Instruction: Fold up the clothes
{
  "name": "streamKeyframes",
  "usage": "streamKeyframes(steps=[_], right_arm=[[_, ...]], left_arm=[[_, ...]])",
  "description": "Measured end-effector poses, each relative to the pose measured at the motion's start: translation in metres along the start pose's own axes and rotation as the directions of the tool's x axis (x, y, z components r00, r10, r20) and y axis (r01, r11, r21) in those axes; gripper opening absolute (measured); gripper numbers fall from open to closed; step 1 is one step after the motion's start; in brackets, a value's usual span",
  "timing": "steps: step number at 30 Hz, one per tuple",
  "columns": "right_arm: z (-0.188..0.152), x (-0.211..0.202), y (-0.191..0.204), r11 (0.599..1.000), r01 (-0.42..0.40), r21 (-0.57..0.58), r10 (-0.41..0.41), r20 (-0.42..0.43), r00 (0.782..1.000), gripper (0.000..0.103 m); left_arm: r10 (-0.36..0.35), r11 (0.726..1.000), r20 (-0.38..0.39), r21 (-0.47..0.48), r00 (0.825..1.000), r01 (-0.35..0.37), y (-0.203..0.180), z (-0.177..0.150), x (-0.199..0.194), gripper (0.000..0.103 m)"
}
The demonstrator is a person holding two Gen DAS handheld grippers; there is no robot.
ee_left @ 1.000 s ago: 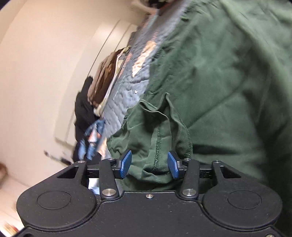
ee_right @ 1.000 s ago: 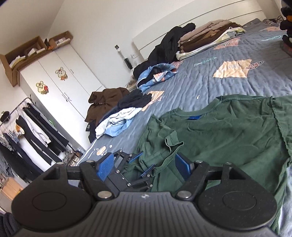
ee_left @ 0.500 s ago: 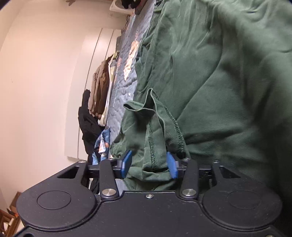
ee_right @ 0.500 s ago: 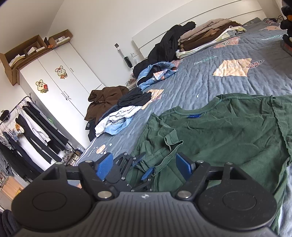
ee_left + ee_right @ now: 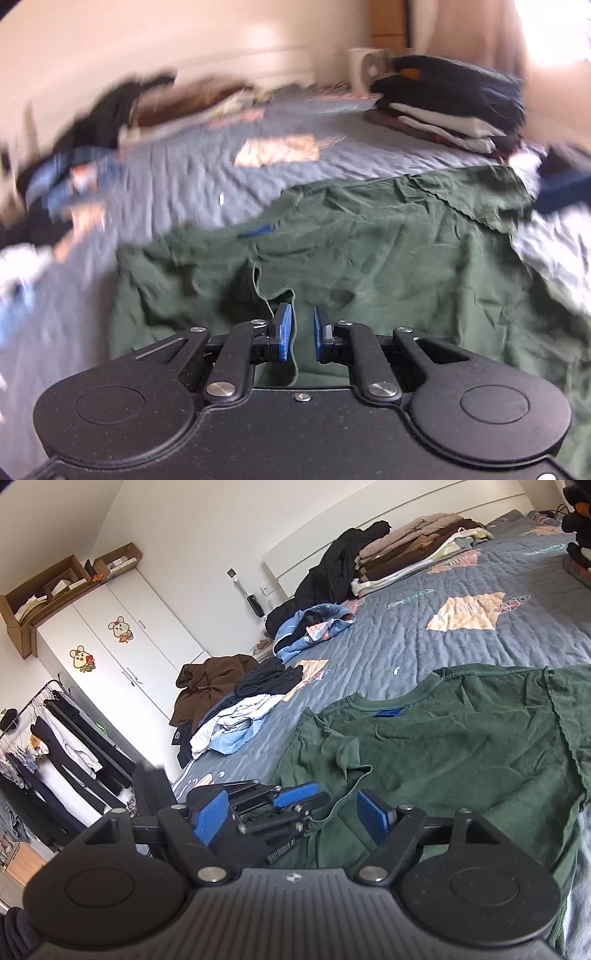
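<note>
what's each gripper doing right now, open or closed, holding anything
Left gripper: nearly closed on a fold of the green t-shirt, narrow gap left.
Right gripper: open wide, holding nothing.

My left gripper (image 5: 299,334): matt black textured plastic, blue pads, bright metal screws. Right gripper (image 5: 291,814) same, ribbed matt top. Green T-shirt (image 5: 461,746): matt wrinkled cotton-like cloth, stitched hems. Bedspread (image 5: 424,642): grey quilted fabric with printed patches. Wardrobe (image 5: 122,642): smooth white panels. Boxes (image 5: 55,583) on top: plain cardboard.
</note>
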State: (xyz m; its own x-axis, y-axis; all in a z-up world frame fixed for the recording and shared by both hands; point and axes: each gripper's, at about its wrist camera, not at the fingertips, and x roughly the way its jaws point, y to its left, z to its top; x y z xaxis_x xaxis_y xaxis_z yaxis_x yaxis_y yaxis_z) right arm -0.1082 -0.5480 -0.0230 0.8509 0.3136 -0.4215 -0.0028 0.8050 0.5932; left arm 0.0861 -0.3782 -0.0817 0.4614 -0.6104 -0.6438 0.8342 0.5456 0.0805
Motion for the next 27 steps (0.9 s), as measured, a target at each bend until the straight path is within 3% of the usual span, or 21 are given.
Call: streamKeyframes(steps=[2,4,6,8,11,14,16,21,24,27], right_arm=[[0.0,-0.001,-0.001,1.0,-0.004,0.002,0.004,0.003,1.0,0.076],[0.0,-0.001,-0.003,1.0,0.002,0.004,-0.002,0.004,1.0,0.076],[0.001,-0.001,-0.006,1.0,0.009,0.011,-0.009,0.006,1.0,0.076],[0.001,-0.001,-0.01,1.0,0.015,0.025,-0.015,0.008,1.0,0.076],[0.001,0.0,-0.011,0.999,0.023,0.026,-0.023,0.007,1.0,0.077],[0.0,0.001,-0.01,1.0,0.019,0.025,-0.019,0.004,1.0,0.077],[0.0,0.001,-0.009,1.0,0.017,0.018,-0.017,0.002,1.0,0.077],[-0.002,0.004,-0.011,1.0,0.02,0.02,-0.02,-0.009,1.0,0.077],[-0.002,0.006,-0.012,0.999,0.029,0.025,-0.028,-0.015,0.999,0.077],[-0.003,0.006,-0.012,0.999,0.03,0.024,-0.029,-0.018,0.999,0.077]], left_arm=[[0.046,0.999,0.003,-0.003,0.999,-0.046,0.002,-0.001,-0.001,0.015],[0.116,0.993,0.008,0.03,0.993,-0.116,0.0,-0.008,-0.01,0.025],[0.214,0.972,0.033,0.088,0.976,-0.216,-0.007,-0.021,-0.02,0.035],[0.249,0.958,0.035,0.137,0.968,-0.252,-0.012,-0.034,-0.026,0.037],[0.196,0.974,-0.008,0.118,0.981,-0.194,-0.012,-0.047,-0.023,0.036],[0.168,0.986,-0.025,0.015,0.986,-0.167,-0.005,-0.051,-0.021,0.028],[0.147,0.988,-0.024,-0.049,0.989,-0.148,0.001,-0.051,-0.019,0.028],[0.096,0.991,-0.028,-0.093,0.995,-0.099,0.004,-0.043,-0.009,0.03],[0.044,0.983,-0.035,-0.175,0.998,-0.049,0.011,-0.04,-0.002,0.03],[-0.01,0.958,-0.03,-0.287,0.999,0.001,0.023,-0.038,0.005,0.03]])
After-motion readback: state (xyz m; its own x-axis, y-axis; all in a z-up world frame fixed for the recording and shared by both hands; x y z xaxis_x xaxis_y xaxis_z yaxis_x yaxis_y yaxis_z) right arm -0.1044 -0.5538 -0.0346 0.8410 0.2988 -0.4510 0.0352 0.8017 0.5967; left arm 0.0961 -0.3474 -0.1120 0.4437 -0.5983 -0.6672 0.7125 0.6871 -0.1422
